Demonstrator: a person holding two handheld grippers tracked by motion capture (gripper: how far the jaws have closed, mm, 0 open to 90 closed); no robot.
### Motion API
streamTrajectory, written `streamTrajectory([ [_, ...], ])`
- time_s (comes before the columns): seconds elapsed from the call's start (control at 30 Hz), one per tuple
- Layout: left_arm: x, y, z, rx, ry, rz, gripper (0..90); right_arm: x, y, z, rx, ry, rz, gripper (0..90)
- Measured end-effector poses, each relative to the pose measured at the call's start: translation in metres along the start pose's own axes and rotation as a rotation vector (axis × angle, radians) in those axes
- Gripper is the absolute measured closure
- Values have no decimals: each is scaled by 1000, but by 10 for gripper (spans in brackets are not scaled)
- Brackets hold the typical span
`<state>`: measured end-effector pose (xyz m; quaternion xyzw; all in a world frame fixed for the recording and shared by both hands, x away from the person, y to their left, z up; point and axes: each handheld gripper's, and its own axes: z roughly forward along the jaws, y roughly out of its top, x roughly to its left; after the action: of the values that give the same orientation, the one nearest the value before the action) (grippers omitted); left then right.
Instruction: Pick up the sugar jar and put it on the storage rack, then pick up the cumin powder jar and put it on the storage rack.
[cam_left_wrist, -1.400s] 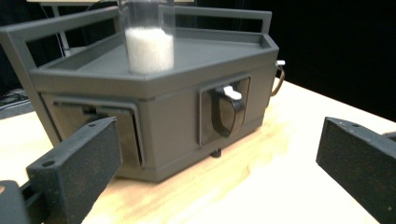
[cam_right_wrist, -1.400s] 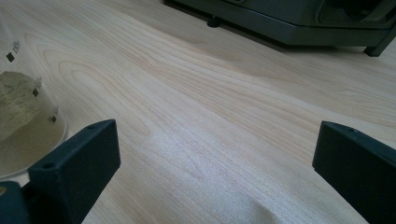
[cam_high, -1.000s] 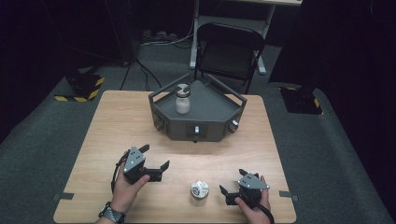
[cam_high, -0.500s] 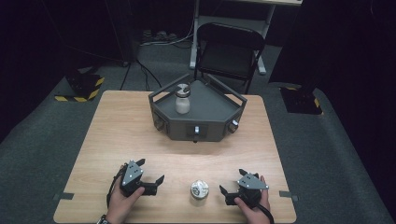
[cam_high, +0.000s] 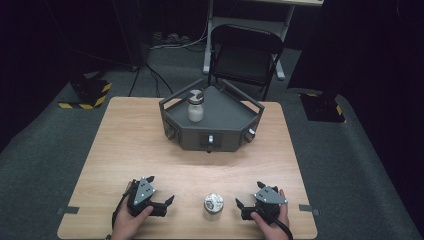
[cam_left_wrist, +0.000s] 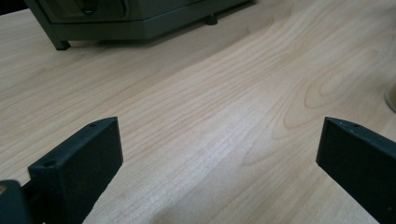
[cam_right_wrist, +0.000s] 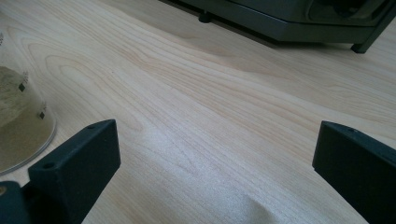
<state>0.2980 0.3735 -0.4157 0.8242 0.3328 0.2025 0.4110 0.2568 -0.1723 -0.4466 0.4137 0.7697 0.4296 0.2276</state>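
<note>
- A small clear jar (cam_high: 213, 203) stands upright near the front edge of the wooden table (cam_high: 130, 145), about midway between the two grippers; pale powder shows through its wall in the right gripper view (cam_right_wrist: 18, 130).
- The left gripper (cam_high: 167, 205) rests low on the table to the jar's left, its jaws spread wide with bare wood between them; it is near the jar but not touching it.
- In the left gripper view only a sliver of the jar (cam_left_wrist: 391, 97) shows at the right edge, outside the span of the jaws.
- The right gripper (cam_high: 241, 207) sits to the jar's right, jaws likewise held well apart and gripping nothing; the jar lies just beside its near jaw, with a small gap.
- A hand (cam_high: 131, 222) holds the left tool and another hand (cam_high: 272, 222) the right one, both entering over the table's front edge.
- Open wood stretches from the jar back to a dark angular tray stand (cam_high: 220, 135) at the far middle of the table, well apart from the grippers.
- A second jar with a lid (cam_high: 195, 107) stands upright on that stand, toward its left rear.
- Wide free strips of tabletop lie at the left and right sides.
- A folding chair (cam_high: 245, 55) stands beyond the far edge.
</note>
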Motion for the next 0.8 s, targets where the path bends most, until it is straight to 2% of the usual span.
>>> streamTrajectory([
  [0.27,-6,2,0,16,9,37,9,-1,2,1,11,1,9,7],
  [0.37,-7,1,-1,8,12,34,9,-2,1,1,8,4,18,7],
  [0.47,-2,-2,-3,-8,-17,29,9,-3,1,1,6,9,18,7],
  [0.6,0,-2,-3,-5,-24,25,9,-5,1,1,2,23,8,7],
  [0.8,3,-4,-3,-14,-34,12,9,-3,-3,-1,-14,11,21,7],
])
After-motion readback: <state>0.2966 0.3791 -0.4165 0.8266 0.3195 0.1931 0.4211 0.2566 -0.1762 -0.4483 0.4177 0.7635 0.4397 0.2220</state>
